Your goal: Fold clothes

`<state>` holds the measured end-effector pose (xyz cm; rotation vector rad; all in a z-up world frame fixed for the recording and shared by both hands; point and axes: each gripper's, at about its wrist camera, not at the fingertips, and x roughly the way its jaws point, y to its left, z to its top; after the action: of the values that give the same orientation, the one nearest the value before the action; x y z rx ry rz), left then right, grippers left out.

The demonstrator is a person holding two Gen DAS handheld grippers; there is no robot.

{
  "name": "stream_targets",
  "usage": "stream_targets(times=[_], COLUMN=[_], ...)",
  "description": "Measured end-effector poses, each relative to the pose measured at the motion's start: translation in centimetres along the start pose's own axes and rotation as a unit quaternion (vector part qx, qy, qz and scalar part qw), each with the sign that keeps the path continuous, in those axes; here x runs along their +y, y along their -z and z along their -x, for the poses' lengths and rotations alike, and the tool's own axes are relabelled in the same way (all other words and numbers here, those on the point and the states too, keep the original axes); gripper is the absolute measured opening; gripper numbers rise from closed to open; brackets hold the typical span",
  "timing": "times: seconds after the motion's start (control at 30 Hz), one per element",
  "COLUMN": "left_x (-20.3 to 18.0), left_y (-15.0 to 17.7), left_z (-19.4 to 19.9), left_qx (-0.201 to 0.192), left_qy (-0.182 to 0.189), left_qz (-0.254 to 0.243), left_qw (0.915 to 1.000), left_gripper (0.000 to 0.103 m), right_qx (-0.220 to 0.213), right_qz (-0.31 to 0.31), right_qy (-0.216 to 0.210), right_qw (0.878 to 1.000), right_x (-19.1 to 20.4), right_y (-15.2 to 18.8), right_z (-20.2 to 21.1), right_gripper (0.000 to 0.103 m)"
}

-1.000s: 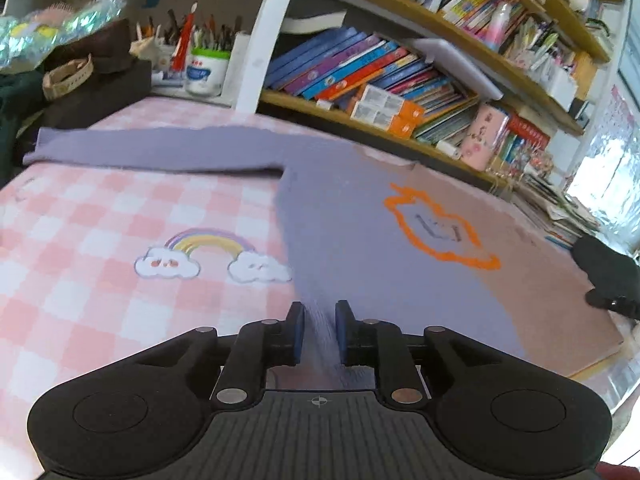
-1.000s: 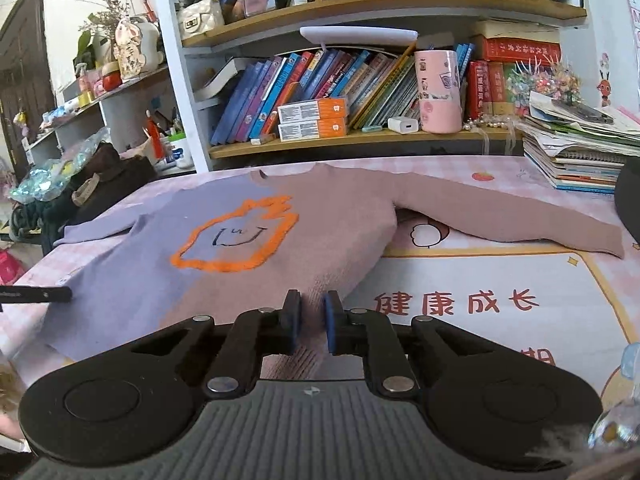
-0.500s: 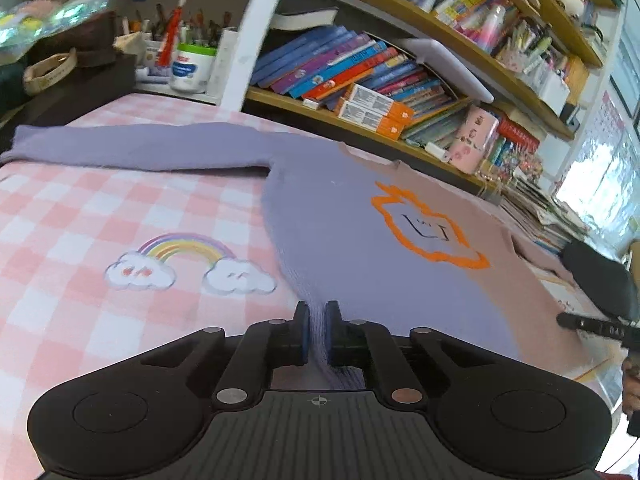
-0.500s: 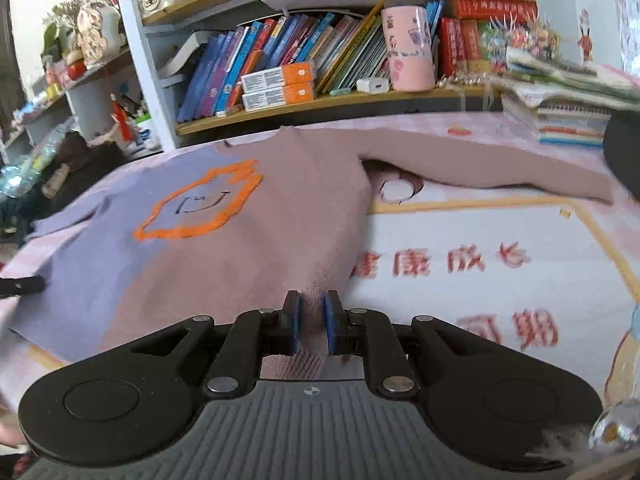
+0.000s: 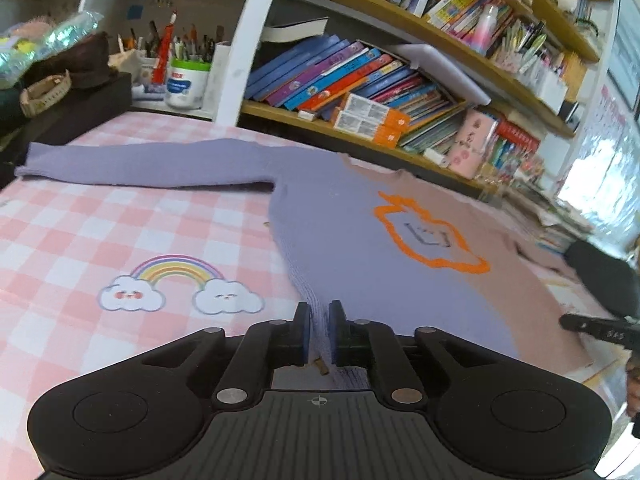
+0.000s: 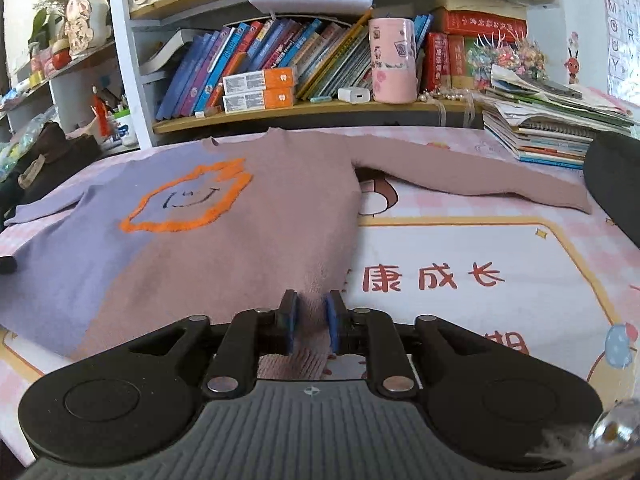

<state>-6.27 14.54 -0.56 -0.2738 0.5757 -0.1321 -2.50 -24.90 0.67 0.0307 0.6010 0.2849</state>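
Your left gripper (image 5: 318, 330) sits at the near hem of the sweater (image 5: 360, 248), its two blue pads drawn close with a ridge of lilac knit pinched between them at the garment's left bottom corner. Your right gripper (image 6: 310, 326) has its pads a little wider apart, with a fold of the dusty-pink hem standing up between them at the right bottom corner; I judge that grip looser, though the cloth does seem caught. Out from both tools, the sweater lies face up and spread flat on the pink checked table cover (image 5: 120, 232), the orange-outlined motif (image 6: 188, 200) showing, neckline toward the bookshelf (image 6: 320, 108). The lilac sleeve (image 5: 140, 164) stretches straight out to the left, and the pink sleeve (image 6: 480, 180) runs out to the right, toward the stack of notebooks (image 6: 552, 136). As far as I can judge, no fold has been made: the body is at full length and both sleeves are out. You have only the hem in hand, so every fold remains.
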Motion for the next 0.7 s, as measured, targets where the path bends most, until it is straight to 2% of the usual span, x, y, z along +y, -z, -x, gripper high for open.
stream_targets(times=[0.03,0.2,0.27,0.3,0.33,0.43,0.5,0.7], left_x=[0.1,0.2,0.2,0.2,0.3,-0.3,-0.9,0.8], left_y=[0.1,0.6,0.8,0.7,0.6,-0.2,-0.6,0.8], left_z=[0.0,-0.6,-0.9,-0.9,-0.9,0.2,0.6,-0.7], left_qx=[0.001,0.014,0.013,0.011,0.005,-0.028,-0.035,0.004], left_qy=[0.001,0.019,0.028,0.031,0.03,0.035,0.034,0.022], left_qz=[0.003,0.014,0.017,0.02,0.024,0.02,0.003,0.032], left_qw=[1.0,0.9996,0.9994,0.9993,0.9992,0.9988,0.9988,0.9992], left_gripper=[0.012,0.013,0.008,0.006,0.005,0.005,0.005,0.005], right_qx=[0.001,0.008,0.007,0.007,0.007,-0.028,-0.032,0.002], right_qz=[0.001,-0.005,-0.003,-0.009,-0.016,-0.018,-0.005,-0.012], right_qy=[0.003,-0.008,-0.01,-0.014,-0.019,-0.016,-0.012,-0.017], right_qw=[1.0,1.0,1.0,1.0,1.0,0.999,0.999,1.0], right_x=[0.0,-0.3,-0.3,-0.4,-0.6,-0.3,0.2,-0.3], right_y=[0.0,0.3,0.4,0.2,0.0,-0.7,-0.9,0.3], right_z=[0.0,0.2,0.2,0.2,0.1,1.0,1.2,0.0], right_gripper=[0.027,0.028,0.022,0.015,0.014,0.013,0.013,0.013])
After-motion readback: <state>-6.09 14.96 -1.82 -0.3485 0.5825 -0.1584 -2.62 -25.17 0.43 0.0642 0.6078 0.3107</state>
